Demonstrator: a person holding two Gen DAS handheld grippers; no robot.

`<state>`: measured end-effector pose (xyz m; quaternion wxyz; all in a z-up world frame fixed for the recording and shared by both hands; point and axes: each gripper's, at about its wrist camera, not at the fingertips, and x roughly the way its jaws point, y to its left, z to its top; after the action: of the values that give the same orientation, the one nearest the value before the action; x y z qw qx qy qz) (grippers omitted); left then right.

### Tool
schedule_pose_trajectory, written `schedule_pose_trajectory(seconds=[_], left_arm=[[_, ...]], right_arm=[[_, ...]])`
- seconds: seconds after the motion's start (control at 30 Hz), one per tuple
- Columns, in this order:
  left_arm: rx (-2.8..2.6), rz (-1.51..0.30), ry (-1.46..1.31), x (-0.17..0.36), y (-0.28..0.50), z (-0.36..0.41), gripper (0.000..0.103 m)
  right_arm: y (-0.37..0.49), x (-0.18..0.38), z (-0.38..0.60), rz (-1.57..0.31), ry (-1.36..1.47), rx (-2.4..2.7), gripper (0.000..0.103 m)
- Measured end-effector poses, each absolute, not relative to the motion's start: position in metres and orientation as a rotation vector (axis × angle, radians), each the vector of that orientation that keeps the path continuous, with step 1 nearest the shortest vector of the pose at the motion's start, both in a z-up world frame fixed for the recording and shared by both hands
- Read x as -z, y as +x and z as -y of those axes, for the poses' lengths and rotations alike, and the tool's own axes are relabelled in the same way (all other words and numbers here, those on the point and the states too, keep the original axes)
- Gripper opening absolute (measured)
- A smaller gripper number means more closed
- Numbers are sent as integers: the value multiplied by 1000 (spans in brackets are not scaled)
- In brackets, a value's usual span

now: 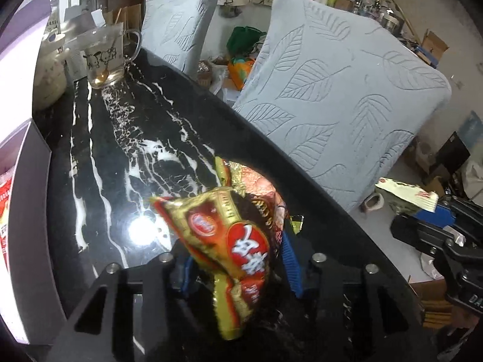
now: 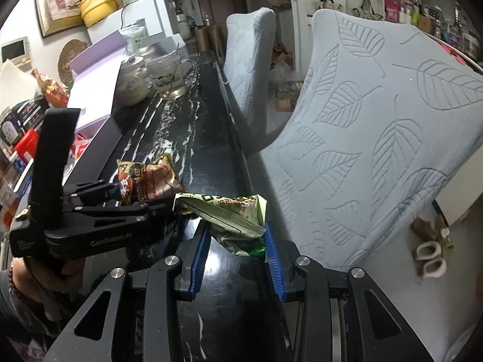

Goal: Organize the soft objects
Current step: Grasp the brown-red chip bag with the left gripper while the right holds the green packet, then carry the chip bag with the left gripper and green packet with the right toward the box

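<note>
A crumpled red-and-gold snack packet (image 1: 229, 229) sits between the blue pads of my left gripper (image 1: 238, 249), just above the black marble table (image 1: 120, 150). The pads press on it. The right wrist view shows the same packet (image 2: 151, 175) in the left gripper (image 2: 135, 194), which a hand holds at the left. My right gripper (image 2: 237, 226) is shut on a pale green-and-white packet (image 2: 229, 211), pinched between its blue pads close to the table's edge (image 2: 241, 157). That right gripper (image 1: 428, 214) and its packet (image 1: 404, 193) also appear at the right of the left wrist view.
Two chairs with light blue leaf-patterned covers (image 2: 377, 150) (image 1: 332, 105) stand against the table's right edge. A glass mug (image 2: 170, 75) and a cream ceramic pot (image 2: 132, 81) stand at the far end. An open lilac box (image 2: 93, 90) runs along the left side, with jars and packets beyond it.
</note>
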<state>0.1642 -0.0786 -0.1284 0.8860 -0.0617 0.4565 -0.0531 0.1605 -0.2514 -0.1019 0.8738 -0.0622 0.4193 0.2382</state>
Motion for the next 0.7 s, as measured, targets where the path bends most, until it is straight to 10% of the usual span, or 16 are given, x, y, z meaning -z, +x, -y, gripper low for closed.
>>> schedule_pose_trajectory(seconds=[0.7], left_arm=[[23, -826, -164, 76, 55, 48, 44]], right_arm=[[108, 85, 226, -815, -140, -585, 36]])
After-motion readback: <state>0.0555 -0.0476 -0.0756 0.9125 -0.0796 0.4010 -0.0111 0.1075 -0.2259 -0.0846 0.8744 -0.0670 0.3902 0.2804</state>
